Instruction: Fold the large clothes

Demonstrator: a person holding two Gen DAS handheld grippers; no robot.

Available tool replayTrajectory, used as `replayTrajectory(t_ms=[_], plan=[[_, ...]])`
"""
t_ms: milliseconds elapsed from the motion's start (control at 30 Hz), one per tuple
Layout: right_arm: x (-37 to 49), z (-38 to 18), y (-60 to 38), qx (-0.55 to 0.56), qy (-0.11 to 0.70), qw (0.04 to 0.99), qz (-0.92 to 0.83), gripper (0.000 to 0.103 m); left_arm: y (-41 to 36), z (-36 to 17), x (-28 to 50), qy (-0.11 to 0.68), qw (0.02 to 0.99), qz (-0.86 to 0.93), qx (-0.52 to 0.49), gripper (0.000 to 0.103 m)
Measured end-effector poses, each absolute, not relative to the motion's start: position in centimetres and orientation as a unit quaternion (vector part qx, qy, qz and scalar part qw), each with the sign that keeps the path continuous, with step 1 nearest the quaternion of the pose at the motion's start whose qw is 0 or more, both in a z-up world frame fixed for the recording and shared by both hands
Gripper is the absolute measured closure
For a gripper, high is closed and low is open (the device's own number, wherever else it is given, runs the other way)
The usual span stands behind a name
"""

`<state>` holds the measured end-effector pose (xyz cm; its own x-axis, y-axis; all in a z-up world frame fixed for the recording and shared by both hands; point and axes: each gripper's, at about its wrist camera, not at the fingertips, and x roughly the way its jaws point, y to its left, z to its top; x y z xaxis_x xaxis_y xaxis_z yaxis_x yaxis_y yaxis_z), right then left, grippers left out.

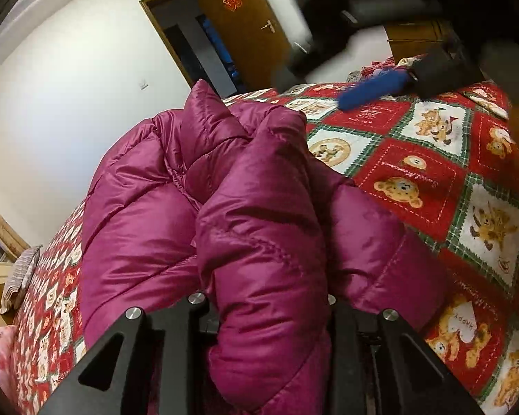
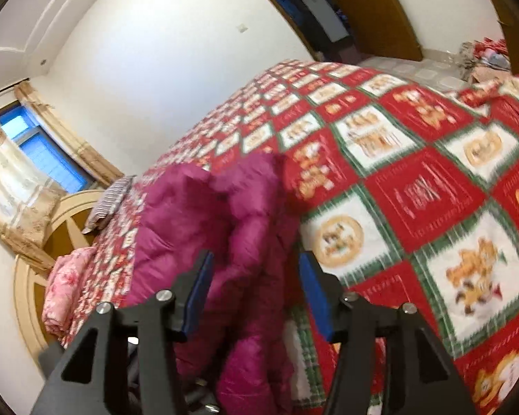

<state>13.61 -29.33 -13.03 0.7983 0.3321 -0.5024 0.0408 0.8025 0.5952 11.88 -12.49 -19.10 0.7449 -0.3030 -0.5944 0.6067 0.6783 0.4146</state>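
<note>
Your left gripper (image 1: 270, 311) pinches the jacket (image 1: 176, 207) fold; right gripper (image 2: 256, 297) gapes loose around it. Lay it onto the bed (image 2: 415, 186), then flatten.

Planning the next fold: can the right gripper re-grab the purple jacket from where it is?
Probably yes. The right gripper is open, and a fold of the purple jacket already lies between its blue pads, with nothing else in the gap. The left gripper is clamped on another part of the jacket.

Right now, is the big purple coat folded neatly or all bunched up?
Bunched up. The purple coat sits in puffy heaps on the bear quilt, one thick roll clamped in the left claw. No flat fold shows.
</note>
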Motion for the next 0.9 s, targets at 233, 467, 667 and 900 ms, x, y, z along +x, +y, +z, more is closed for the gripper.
replayTrajectory(t_ms=[233,467,667,900], plan=[[18.4,-11.9,-25.5,0.231,0.352,0.896,0.138,0.039,-12.3,-19.3,11.7,0.236,0.879,-0.263,0.319,0.076],[21.1,-15.8,-24.2,0.185,0.429,0.876,0.122,0.085,-11.4,-18.8,9.7,0.199,0.873,-0.259,0.362,0.062],[21.5,-17.3,-26.0,0.208,0.448,0.859,0.136,0.088,-10.5,-21.1,3.2,0.079,0.837,-0.249,0.481,0.036],[20.6,-17.3,-26.0,0.164,0.437,0.872,0.151,0.088,-5.0,-20.2,0.9,0.12,0.818,-0.312,0.468,0.035]])
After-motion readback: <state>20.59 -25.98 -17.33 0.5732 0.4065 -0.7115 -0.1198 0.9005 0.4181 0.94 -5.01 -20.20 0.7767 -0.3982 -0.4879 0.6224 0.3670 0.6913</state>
